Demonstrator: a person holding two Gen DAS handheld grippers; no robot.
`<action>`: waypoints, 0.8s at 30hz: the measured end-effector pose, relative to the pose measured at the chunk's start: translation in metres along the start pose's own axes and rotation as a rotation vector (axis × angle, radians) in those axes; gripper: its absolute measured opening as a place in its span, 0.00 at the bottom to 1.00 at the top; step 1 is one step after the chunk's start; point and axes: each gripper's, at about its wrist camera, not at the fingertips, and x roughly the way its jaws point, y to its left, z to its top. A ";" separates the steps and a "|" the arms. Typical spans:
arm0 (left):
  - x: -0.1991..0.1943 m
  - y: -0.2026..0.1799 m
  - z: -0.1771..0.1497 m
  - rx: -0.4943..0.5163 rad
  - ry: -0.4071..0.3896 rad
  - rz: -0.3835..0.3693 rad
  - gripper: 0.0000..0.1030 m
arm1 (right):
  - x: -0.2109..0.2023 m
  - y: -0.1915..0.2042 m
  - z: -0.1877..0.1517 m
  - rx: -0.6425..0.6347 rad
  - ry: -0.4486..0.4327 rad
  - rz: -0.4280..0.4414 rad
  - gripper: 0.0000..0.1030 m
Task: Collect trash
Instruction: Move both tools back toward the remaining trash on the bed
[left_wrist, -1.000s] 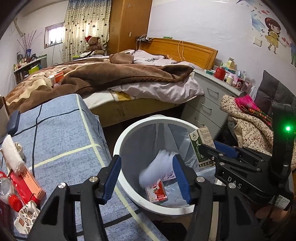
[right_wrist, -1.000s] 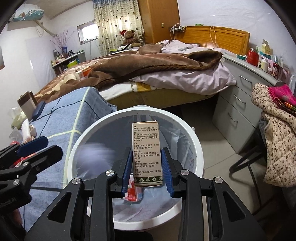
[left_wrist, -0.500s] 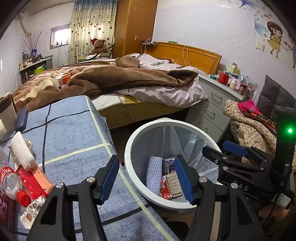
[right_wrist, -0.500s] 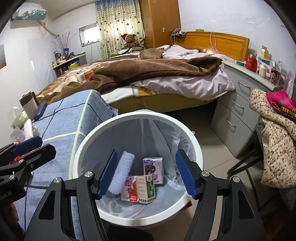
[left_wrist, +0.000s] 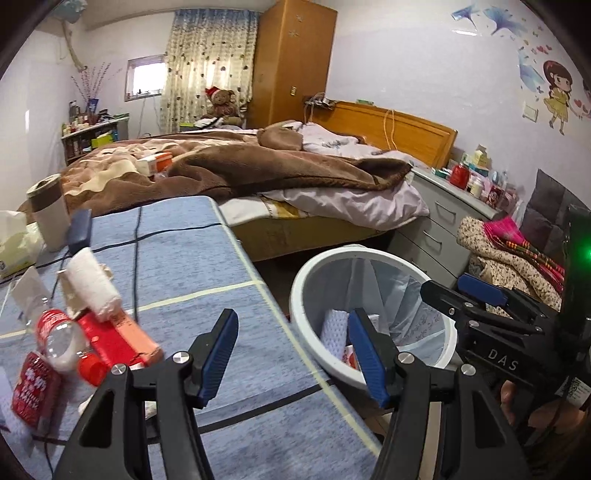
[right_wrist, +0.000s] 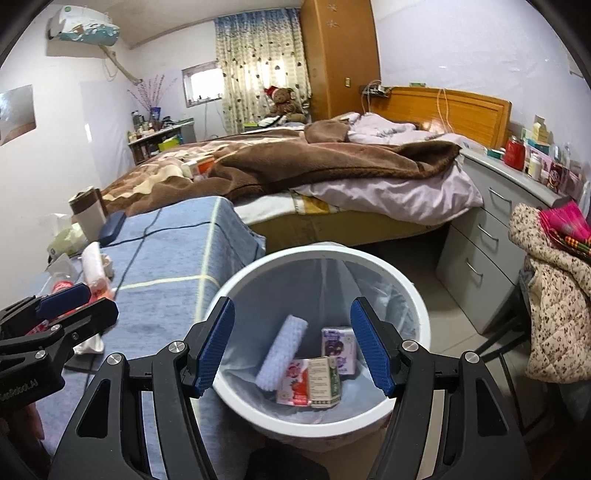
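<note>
We hold two grippers in a bedroom. Our right gripper hangs over a white bin, its blue fingers spread wide and gripping nothing. Inside the bin, on a clear liner, lie a white foam sleeve, a red carton, a green-edged box and a purple carton, all close together at the bottom.

Our left gripper is over the near right edge of the counter, which wears a blue cloth; its fingers also stand wide apart, empty. The bin sits just right of the counter. On the counter's left side more trash waits: a clear bottle with a red cap, a red-and-orange box, a white roll on top of it, and a red packet. A bed lies beyond.
</note>
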 end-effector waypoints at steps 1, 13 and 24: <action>-0.004 0.004 -0.001 -0.006 -0.006 0.006 0.63 | -0.001 0.002 0.000 -0.002 -0.005 0.005 0.65; -0.054 0.064 -0.028 -0.085 -0.067 0.136 0.65 | -0.002 0.055 -0.008 -0.068 -0.015 0.123 0.65; -0.095 0.132 -0.053 -0.194 -0.093 0.279 0.66 | 0.007 0.102 -0.014 -0.128 0.018 0.216 0.65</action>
